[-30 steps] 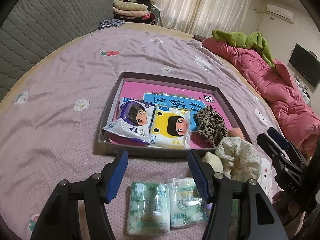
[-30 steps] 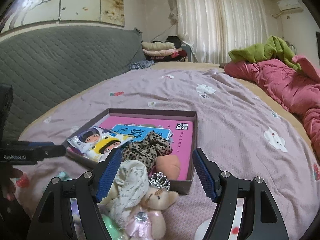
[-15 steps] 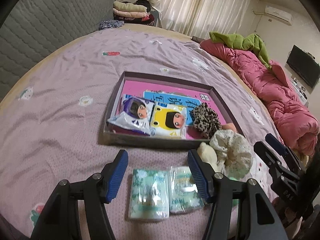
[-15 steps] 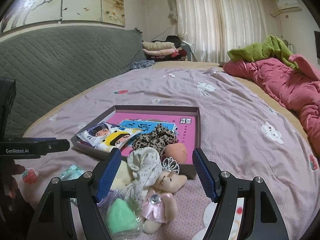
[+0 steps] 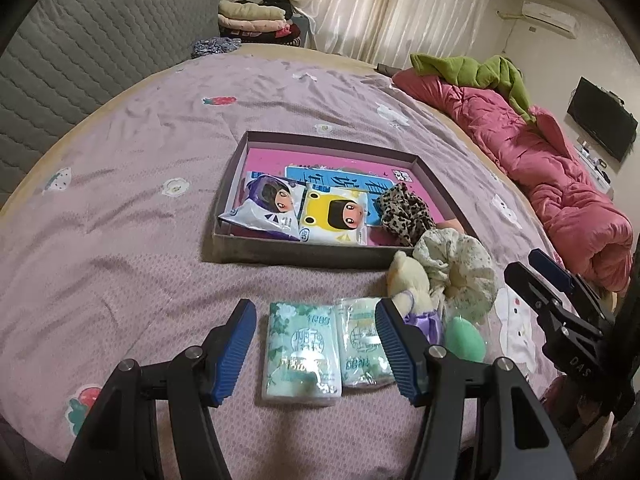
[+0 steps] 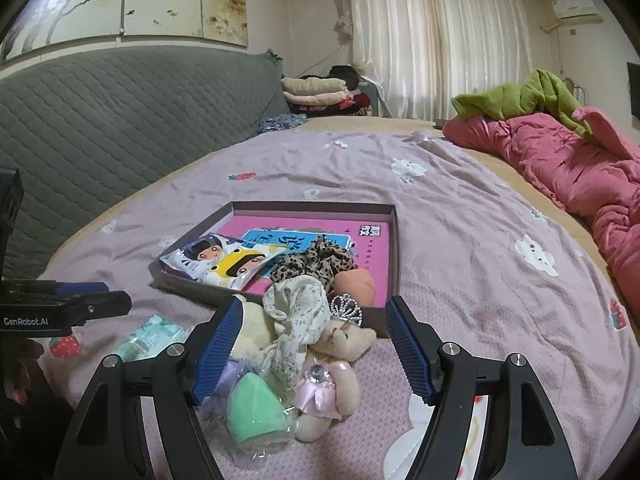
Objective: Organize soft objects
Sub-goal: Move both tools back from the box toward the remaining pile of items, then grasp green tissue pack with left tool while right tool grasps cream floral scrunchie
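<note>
A shallow grey box (image 5: 304, 258) (image 6: 394, 236) with a pink floor lies on the bed, holding two cartoon tissue packs (image 5: 304, 210) (image 6: 220, 258), a leopard scrunchie (image 5: 404, 214) (image 6: 316, 262) and a peach puff (image 6: 354, 286). In front of it lie two green tissue packs (image 5: 302, 354), a floral scrunchie (image 5: 456, 270) (image 6: 298, 312), a small teddy bear (image 6: 332, 364) and a green sponge (image 6: 254, 406). My left gripper (image 5: 316, 354) hangs open over the green packs. My right gripper (image 6: 312, 354) stands open above the teddy and scrunchie, holding nothing.
The lilac bedsheet (image 5: 120, 184) spreads wide to the left. A pink quilt (image 5: 560, 176) (image 6: 568, 168) with a green garment lies along the right. A grey quilted headboard (image 6: 120, 100) stands behind, folded clothes (image 5: 252, 20) at the far end.
Both grippers have drawn back from the box toward the near edge of the bed, so the green packs, teddy and sponge show more fully. Jaws unchanged.
</note>
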Demonstrator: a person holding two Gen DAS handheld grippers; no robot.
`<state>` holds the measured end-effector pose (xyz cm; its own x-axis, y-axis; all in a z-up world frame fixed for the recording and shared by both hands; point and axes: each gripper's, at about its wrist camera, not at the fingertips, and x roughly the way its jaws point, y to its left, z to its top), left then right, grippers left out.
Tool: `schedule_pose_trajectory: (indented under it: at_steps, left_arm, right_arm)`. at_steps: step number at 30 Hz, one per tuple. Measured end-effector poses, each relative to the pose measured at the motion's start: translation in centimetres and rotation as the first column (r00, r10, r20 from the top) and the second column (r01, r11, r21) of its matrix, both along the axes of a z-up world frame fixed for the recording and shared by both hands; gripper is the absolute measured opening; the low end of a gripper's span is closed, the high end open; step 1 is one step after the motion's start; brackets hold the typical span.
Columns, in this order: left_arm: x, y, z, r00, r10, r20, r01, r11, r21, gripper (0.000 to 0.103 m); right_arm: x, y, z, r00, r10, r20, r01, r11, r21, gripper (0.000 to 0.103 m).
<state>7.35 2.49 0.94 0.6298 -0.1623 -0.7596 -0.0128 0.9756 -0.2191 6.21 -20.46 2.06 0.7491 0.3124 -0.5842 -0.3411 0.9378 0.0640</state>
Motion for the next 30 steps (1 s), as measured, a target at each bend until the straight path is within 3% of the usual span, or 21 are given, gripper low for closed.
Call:
schedule_pose_trajectory:
  at_steps: [10,30]
  left_arm:
    - [-0.9,0.1,-0.4,1.000,-0.005,-0.020,0.006,1.000,0.016,0.062]
    - [-2.4,-0.7,-2.7,0.991,-0.035,-0.132,0.043,0.997,0.062,0.062]
  right_arm:
    - [-0.7,0.5,-0.2,1.000,0.014,-0.015,-0.014,1.000,-0.015,0.075]
    - [-1.7,1.5,-0.5,0.998,0.046,-0.047,-0.048,0.998,-0.048,0.075]
